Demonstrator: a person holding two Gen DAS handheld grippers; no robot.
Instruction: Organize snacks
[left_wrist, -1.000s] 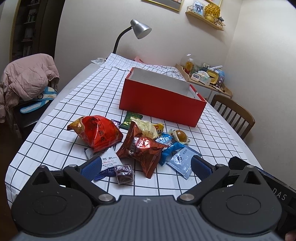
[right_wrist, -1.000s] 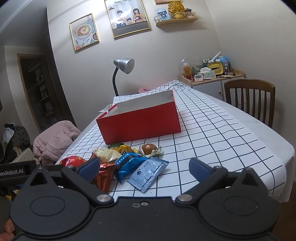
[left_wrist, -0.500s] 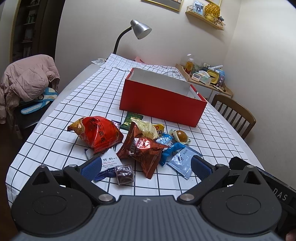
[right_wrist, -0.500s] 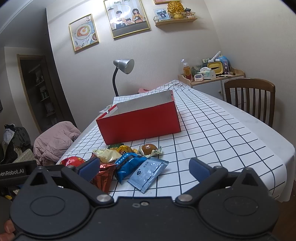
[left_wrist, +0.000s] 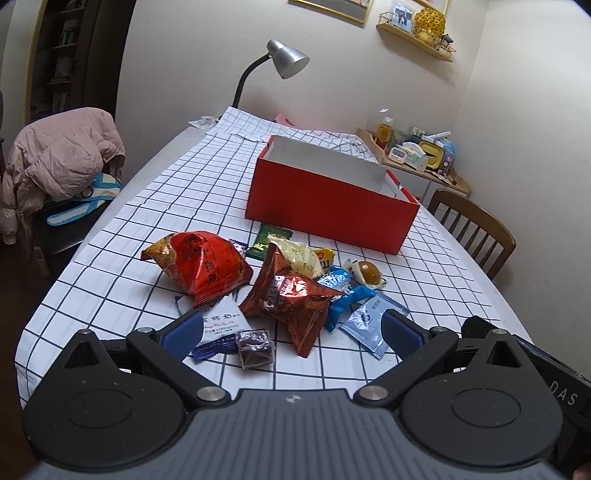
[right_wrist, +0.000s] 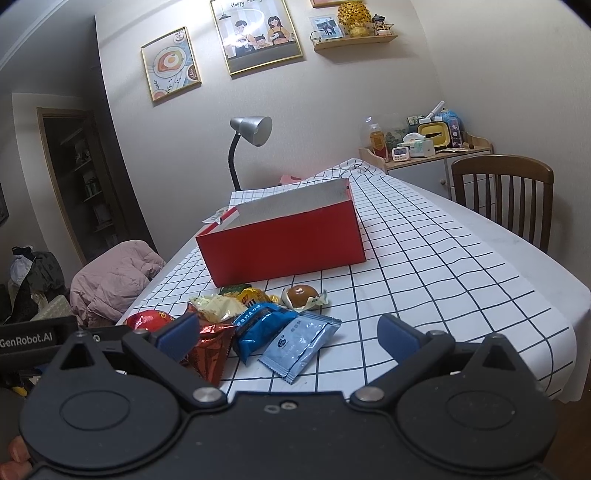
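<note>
Both hand-held grippers hang low over the near edge of the table with their blue-padded fingers spread wide and nothing between them: the left gripper looks down the middle of the snack pile, and the right gripper sits to its right, level and aimed toward the red box. That box, open-topped and apparently empty as far as its grey inner walls show, stands on the checked tablecloth just beyond the pile and is the stiffest, bulkiest thing here; it probably stays put as the container. Of the snacks, the puffed red bag and the crumpled brown Oreo bag are the 2 largest, and I judge them light, air-filled and slippery, with contents that crush easily, so a pinch on a crimped end seam seems safer than a squeeze across the belly. Next, the blue packet and the pale blue sachet lie flat and overlapping, thin and limp, best caught by a raised edge. A white milk-tablet packet lies partly under the left finger in view. Smaller still, the wrapped brown bun looks soft and squashable, and the dark purple wrapped cube sits nearest the left gripper, firm enough to take across its sides.
</note>
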